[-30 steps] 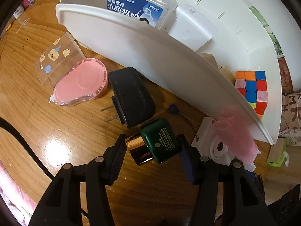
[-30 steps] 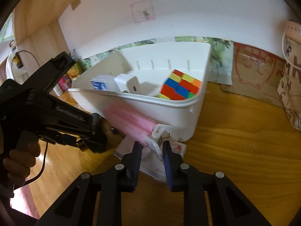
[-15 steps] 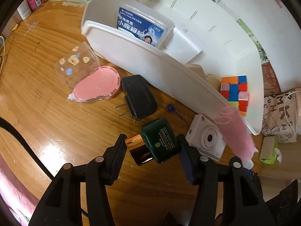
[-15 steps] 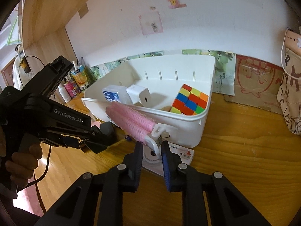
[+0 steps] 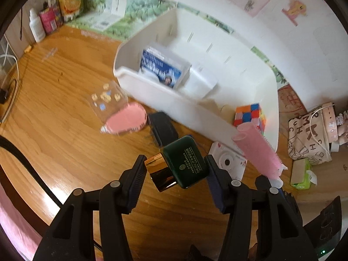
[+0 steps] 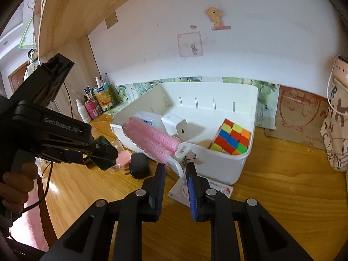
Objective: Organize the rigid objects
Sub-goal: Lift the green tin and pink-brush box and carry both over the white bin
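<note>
Left wrist view: the left gripper (image 5: 175,170) clamps a dark green case with a gold cap (image 5: 180,169) between its pads, held above the wooden tabletop (image 5: 65,130). Beyond it, on the table, lie a black plug adapter (image 5: 163,128), a pink tape dispenser (image 5: 126,122) and a small white instant camera (image 5: 228,163). Right wrist view: the right gripper (image 6: 175,179) is closed narrow on the white handle of a pink roller hair clip (image 6: 152,139), which hangs over the near rim of the white storage bin (image 6: 230,171). Inside the bin sit a Rubik's cube (image 6: 232,137), a white charger block (image 6: 176,125) and a blue-labelled floss box (image 6: 148,117). A hand (image 6: 13,184) grips the left tool's handle.
</note>
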